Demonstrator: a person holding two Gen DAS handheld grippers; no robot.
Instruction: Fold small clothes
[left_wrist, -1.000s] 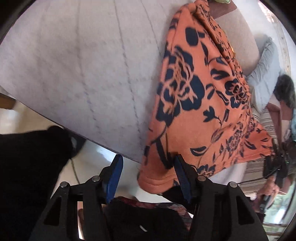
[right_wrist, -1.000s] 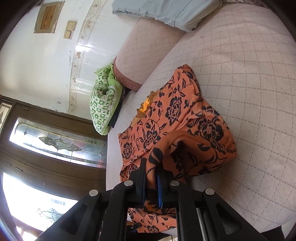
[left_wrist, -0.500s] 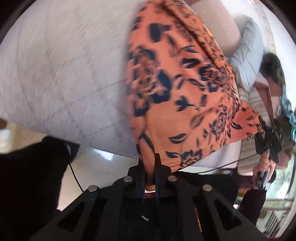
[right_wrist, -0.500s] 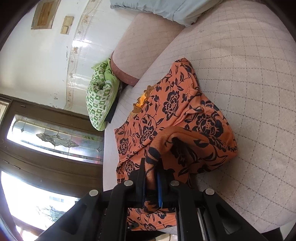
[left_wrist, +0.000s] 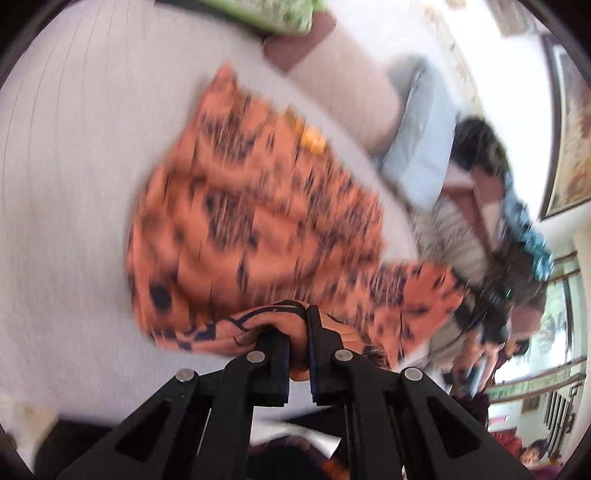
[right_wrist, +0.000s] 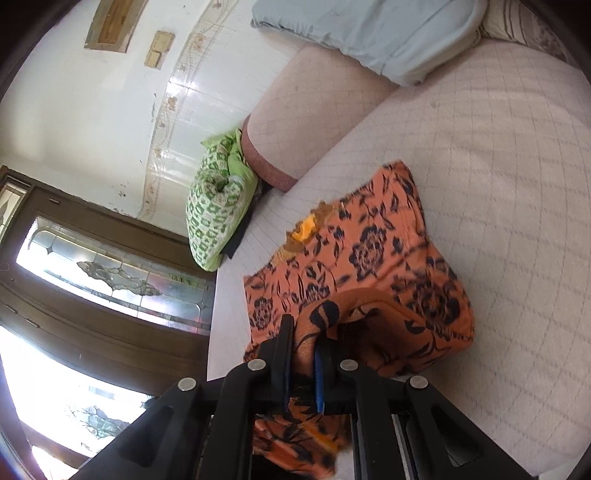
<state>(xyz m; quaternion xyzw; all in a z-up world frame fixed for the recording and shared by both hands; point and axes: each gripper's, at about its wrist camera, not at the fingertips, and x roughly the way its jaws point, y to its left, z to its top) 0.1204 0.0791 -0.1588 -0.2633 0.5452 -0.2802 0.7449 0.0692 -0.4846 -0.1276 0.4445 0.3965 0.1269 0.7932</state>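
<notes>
Left wrist view: left gripper (left_wrist: 299, 332), fingers nearly closed, pinches a bunched hem of the garment (left_wrist: 258, 221); the rest lies blurred on the sofa (left_wrist: 74, 184).

Right wrist view: right gripper (right_wrist: 303, 350), likewise nearly closed, clamps another edge, lifted over the garment (right_wrist: 369, 258) near the green pillow (right_wrist: 218, 206). Judged progress: first fold under way; no neat folded shape yet.

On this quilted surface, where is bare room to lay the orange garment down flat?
The widest bare patch of the quilted cushion lies right of the orange floral garment, below the blue pillow. It is crowded at the far left corner, by the green pillow and the bolster.
</notes>
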